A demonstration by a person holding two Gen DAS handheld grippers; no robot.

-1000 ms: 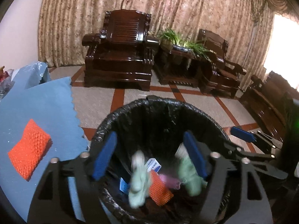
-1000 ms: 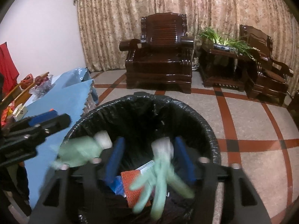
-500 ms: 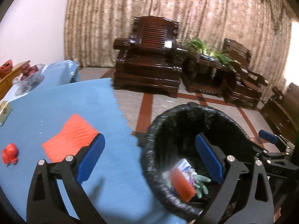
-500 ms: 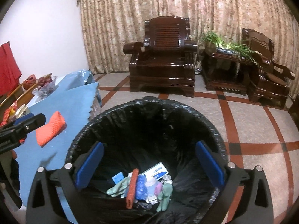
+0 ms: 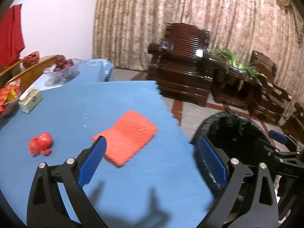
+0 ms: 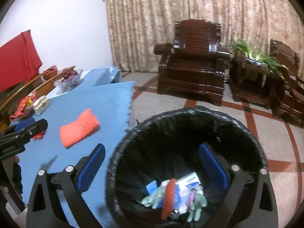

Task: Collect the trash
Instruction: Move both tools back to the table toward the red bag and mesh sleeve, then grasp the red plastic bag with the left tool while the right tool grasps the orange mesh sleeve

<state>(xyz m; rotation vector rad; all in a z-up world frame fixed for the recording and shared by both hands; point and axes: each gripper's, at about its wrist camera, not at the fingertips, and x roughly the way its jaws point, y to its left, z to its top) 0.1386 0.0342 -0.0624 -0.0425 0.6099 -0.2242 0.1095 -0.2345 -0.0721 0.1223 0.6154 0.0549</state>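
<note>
Left gripper, fingers apart and empty, faces the orange scouring pad ahead; right gripper, likewise spread, hovers over the lined trash bin.

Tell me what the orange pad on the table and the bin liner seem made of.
Orange pad: looks like knitted or mesh fabric, matte; its bumpy woven texture suggests this, perhaps a scrubbing sponge. Bin liner: thin black plastic film, glossy, crinkled over the rim.
</note>
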